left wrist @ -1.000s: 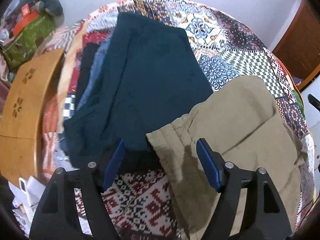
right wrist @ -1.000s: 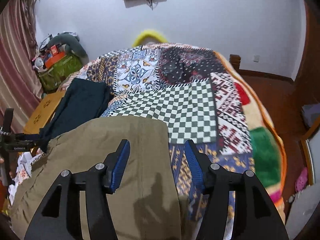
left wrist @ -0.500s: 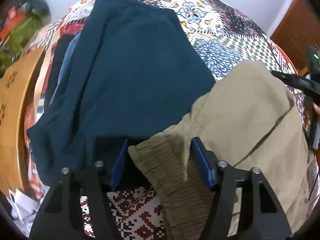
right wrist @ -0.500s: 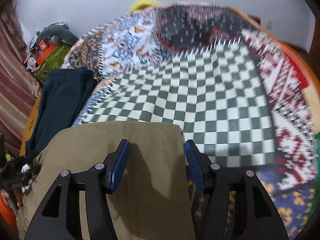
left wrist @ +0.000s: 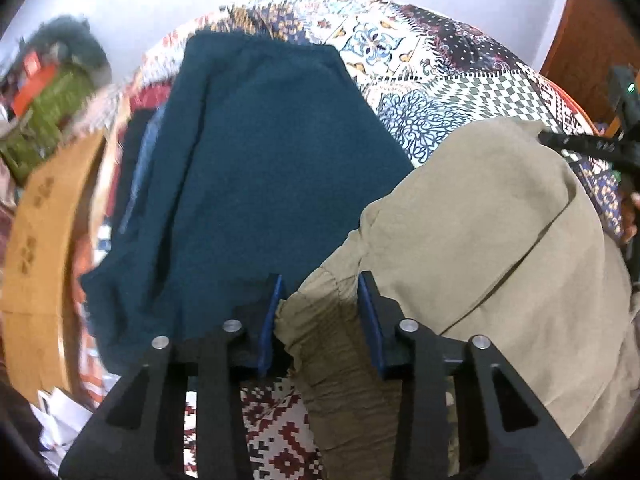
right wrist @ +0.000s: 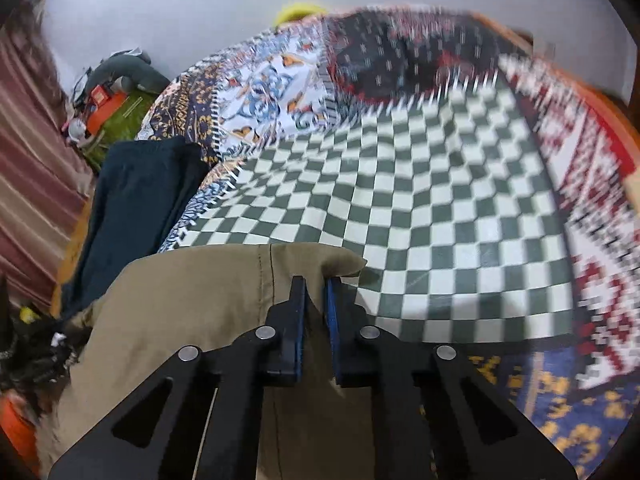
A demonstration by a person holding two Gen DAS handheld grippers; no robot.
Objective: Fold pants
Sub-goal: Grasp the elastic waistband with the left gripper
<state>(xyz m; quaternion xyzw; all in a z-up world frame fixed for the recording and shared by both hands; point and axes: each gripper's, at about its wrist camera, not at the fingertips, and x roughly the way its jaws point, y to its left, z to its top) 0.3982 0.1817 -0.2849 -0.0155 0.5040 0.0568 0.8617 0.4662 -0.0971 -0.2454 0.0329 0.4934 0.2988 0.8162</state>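
Pants (left wrist: 492, 216): we saw them khaki, spread on the quilt (right wrist: 420, 200) beside a teal garment (left wrist: 260, 152).
Left gripper (left wrist: 320, 304): jaws closing round the gathered waistband (pads not yet pressing).
Right gripper (right wrist: 315, 300): we had it pinching the far hem corner.

Open bed w/ patchwork cover (right wrist: 420, 208) lies free ahead & to the right of the khaki pants (right wrist: 192, 304); checkered patch bare. To their left the dark teal garment (left wrist: 260, 168) covers the bed, touching the pants' waistband. Beyond it a wooden board (left wrist: 40, 240) & clutter by the wall (right wrist: 108, 92) block that side.
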